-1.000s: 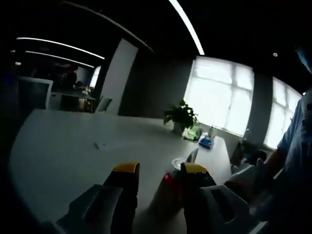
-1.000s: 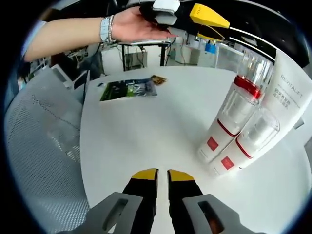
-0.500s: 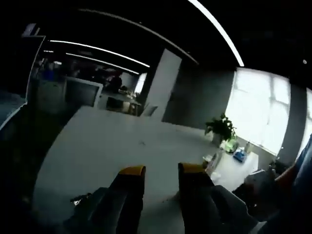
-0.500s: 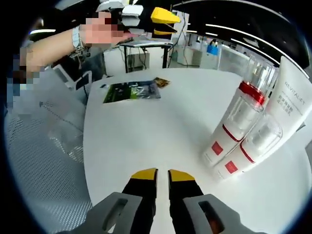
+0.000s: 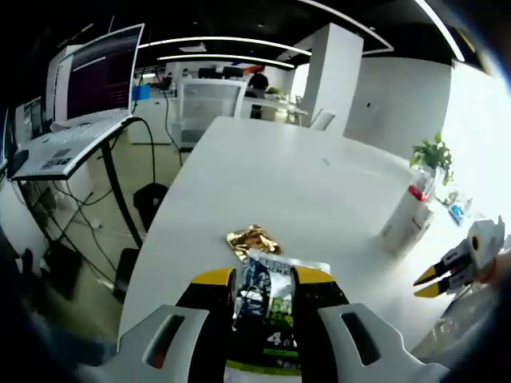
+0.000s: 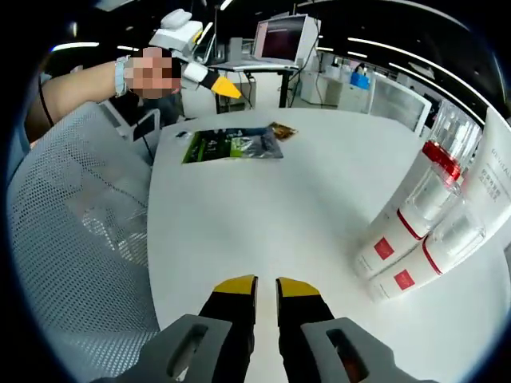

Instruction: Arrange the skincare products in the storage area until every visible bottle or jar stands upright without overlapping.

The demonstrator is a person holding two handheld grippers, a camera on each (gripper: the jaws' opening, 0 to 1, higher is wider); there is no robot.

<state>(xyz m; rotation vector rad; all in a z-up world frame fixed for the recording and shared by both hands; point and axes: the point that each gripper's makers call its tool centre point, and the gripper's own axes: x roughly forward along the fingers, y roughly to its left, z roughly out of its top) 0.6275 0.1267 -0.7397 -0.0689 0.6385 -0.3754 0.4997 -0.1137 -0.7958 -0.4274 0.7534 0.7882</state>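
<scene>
Two cylindrical white bottles (image 6: 415,231) with red bands and clear caps stand side by side near the smooth white table's (image 6: 263,215) right edge. The right gripper (image 6: 257,286) hovers nearly closed, empty. The left gripper (image 5: 263,277), jaws narrowly apart, frames a glossy green sachet (image 5: 267,307) beside a crinkled gold wrapper (image 5: 251,238).

green sachet (image 6: 230,146), gold wrapper (image 5: 252,238), potted plant (image 5: 432,152), monitor (image 5: 97,77)

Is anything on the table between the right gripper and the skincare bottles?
Nothing visible. From the right gripper, bare white table runs to the two red-banded bottles on its right. The green sachet lies far off toward the left gripper.
</scene>
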